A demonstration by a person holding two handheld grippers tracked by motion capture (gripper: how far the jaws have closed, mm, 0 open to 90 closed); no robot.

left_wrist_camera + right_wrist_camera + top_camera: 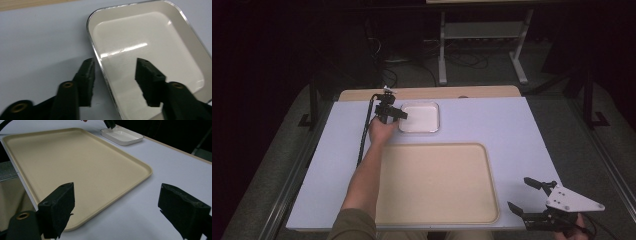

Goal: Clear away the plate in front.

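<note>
Left tongs [113, 75] spread astride white dish [150, 50] rim; right tongs [125, 207] spread beside beige tray [75, 162]

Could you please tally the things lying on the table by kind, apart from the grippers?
Large beige tray: 1
Small white square dish: 1
Total: 2
</note>
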